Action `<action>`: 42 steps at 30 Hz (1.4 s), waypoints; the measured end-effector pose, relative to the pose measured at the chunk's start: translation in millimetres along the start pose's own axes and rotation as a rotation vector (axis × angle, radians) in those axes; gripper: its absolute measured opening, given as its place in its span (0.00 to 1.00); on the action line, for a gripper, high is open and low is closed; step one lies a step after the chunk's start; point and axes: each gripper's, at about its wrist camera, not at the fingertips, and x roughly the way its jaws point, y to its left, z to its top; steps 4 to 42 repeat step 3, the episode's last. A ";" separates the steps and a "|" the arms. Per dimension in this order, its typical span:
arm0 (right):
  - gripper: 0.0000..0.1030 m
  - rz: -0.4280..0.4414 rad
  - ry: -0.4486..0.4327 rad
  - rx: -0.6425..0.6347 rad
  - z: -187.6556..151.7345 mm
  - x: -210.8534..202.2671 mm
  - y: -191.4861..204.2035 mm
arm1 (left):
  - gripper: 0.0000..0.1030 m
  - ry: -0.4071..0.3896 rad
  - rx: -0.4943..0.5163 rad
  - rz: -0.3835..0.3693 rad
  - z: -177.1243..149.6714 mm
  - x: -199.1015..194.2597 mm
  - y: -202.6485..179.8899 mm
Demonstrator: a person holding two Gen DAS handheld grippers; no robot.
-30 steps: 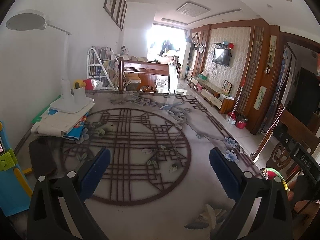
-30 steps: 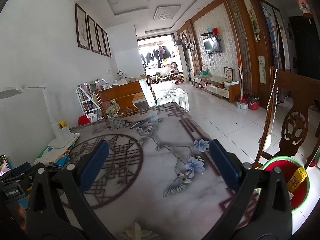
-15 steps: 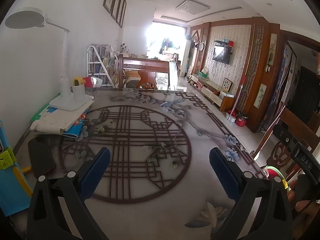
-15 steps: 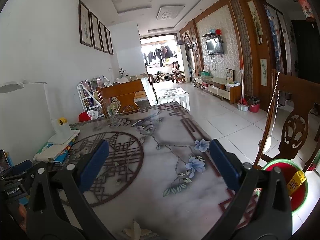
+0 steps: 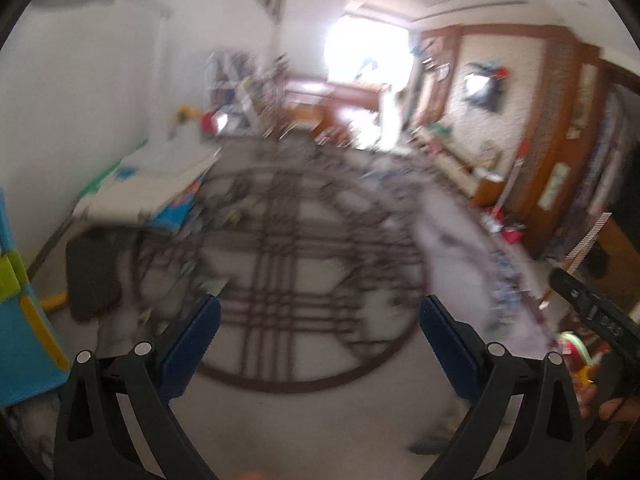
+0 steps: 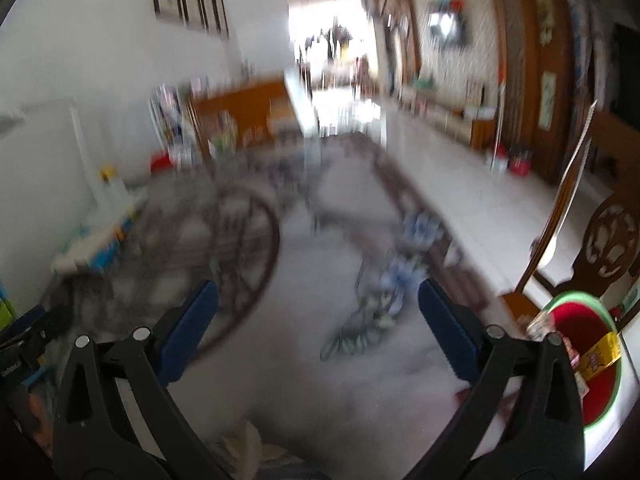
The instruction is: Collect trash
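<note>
Both views smeared, left claw (image 5: 320, 320) and right claw (image 6: 318, 308) spread wide and empty over the worktop (image 6: 304, 360); steady yourself first, since trash shows only inside the red bin (image 6: 580, 344) at right.

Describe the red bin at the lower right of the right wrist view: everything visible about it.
The red bin is a round, open-topped container, apparently plastic, with a light green rim and a red inside. It stands upright on the pale tiled floor, off the table's right edge and in front of a carved wooden chair. A yellow wrapper lies against its inner wall, with other scraps near the rim. The right hand-held gripper hides its left side; motion blur hides finer detail.
</note>
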 end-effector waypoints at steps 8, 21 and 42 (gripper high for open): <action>0.96 -0.041 0.105 -0.044 -3.3 51.4 1.0 | 0.92 0.087 -0.023 0.103 -11.9 37.4 17.1; 0.96 -0.041 0.105 -0.044 -3.3 51.4 1.0 | 0.92 0.087 -0.023 0.103 -11.9 37.4 17.1; 0.96 -0.041 0.105 -0.044 -3.3 51.4 1.0 | 0.92 0.087 -0.023 0.103 -11.9 37.4 17.1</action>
